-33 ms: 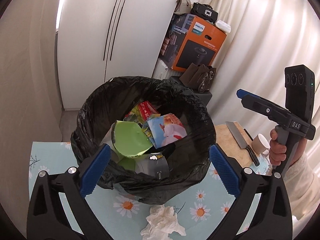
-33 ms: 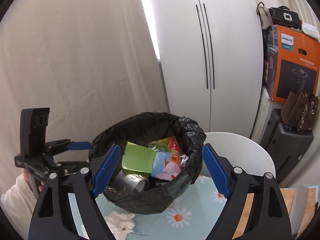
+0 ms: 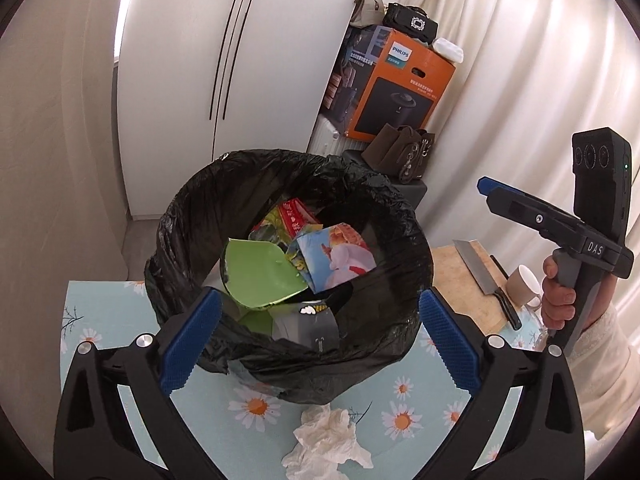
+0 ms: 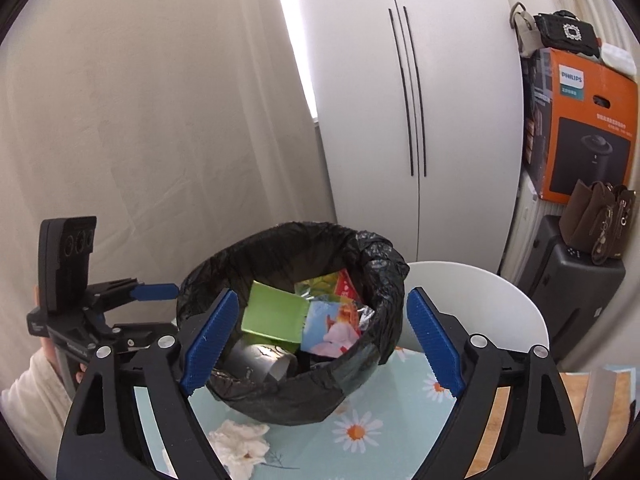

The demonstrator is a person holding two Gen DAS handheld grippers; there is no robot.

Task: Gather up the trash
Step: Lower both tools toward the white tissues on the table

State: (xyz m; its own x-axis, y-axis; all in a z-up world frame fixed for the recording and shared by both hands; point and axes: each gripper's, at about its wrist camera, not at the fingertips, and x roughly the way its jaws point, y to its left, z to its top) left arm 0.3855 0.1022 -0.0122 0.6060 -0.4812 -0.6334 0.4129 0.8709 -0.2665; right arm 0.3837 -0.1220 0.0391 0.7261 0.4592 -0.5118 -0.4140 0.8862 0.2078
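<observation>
A bin lined with a black bag [image 3: 376, 208] stands on the flowered tablecloth [image 3: 404, 404]; it also shows in the right wrist view [image 4: 384, 264]. Inside lie a green wrapper [image 3: 260, 276], colourful packets [image 3: 340, 256] and a grey piece [image 3: 308, 326]. A crumpled white tissue [image 3: 324, 440] lies on the cloth in front of the bin; it also shows in the right wrist view [image 4: 240, 446]. My left gripper [image 3: 316, 336] is open and empty, above the bin's near rim. My right gripper [image 4: 320, 340] is open and empty, facing the bin.
A cutting board [image 3: 460, 280] with a knife [image 3: 486, 280] and a cup [image 3: 524, 286] lies right of the bin. A white chair back [image 4: 480, 304] stands behind the table. An orange box [image 3: 396, 88], bags, a wardrobe and curtains are behind.
</observation>
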